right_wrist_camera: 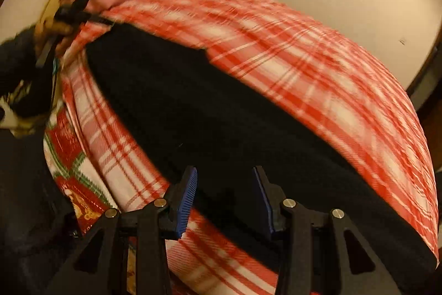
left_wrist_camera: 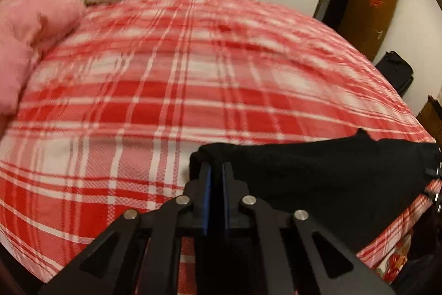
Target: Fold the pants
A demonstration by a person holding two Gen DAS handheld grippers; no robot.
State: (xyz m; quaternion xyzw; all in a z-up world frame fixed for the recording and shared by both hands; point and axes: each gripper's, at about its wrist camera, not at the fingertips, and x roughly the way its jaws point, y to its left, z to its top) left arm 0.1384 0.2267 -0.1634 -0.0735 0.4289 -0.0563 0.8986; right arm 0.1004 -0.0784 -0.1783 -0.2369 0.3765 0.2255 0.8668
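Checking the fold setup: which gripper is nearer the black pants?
Left. The left gripper is closed on a corner of the black pants. The right gripper hangs open just above the pants' near edge, not gripping them.

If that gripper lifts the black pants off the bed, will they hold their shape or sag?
Probably sag: the black pants lie limp and flat along the plaid bedsheet. They seem soft, bunching where the left gripper pinches one end. The knit-looking cloth likely won't slip easily.
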